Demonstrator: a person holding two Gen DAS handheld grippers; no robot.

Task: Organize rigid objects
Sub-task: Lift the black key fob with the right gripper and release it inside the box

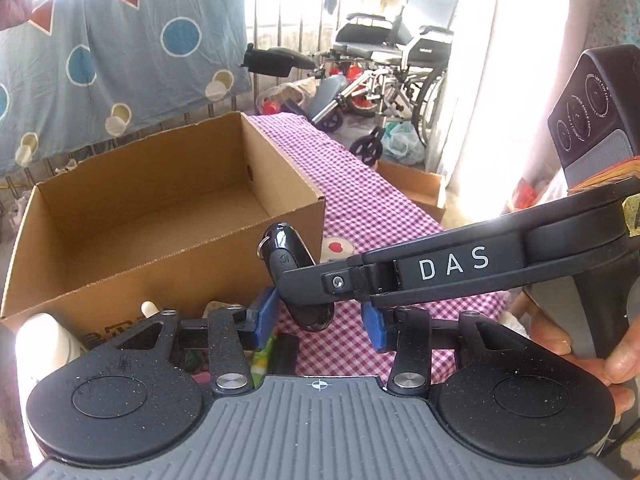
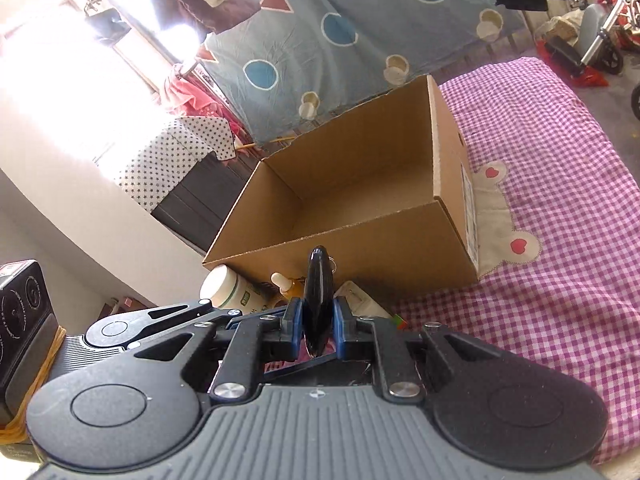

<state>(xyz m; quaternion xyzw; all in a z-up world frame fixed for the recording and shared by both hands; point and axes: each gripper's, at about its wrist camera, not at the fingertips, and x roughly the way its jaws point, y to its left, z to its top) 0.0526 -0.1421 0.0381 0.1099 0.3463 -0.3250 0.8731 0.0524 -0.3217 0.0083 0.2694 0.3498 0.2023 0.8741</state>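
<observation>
A glossy black oval key fob (image 2: 318, 292) with a small metal ring stands on edge between the blue pads of my right gripper (image 2: 319, 320), which is shut on it. In the left wrist view the right gripper (image 1: 298, 280) reaches in from the right and holds the fob (image 1: 280, 240) up in front of the open cardboard box (image 1: 180, 276). My left gripper (image 1: 320, 322) is open just below. The fob's lower end hangs between its blue pads (image 1: 264, 316) without touching them. The box (image 2: 360, 256) looks empty inside.
A white bottle (image 2: 232, 288) and a small amber dropper bottle (image 2: 290, 286) lie against the box's near wall. The box stands on a pink checked cloth (image 2: 540, 200). A wheelchair (image 1: 400, 52) and a floor carton (image 1: 420, 188) sit beyond. A person's hand (image 1: 600, 360) grips the right handle.
</observation>
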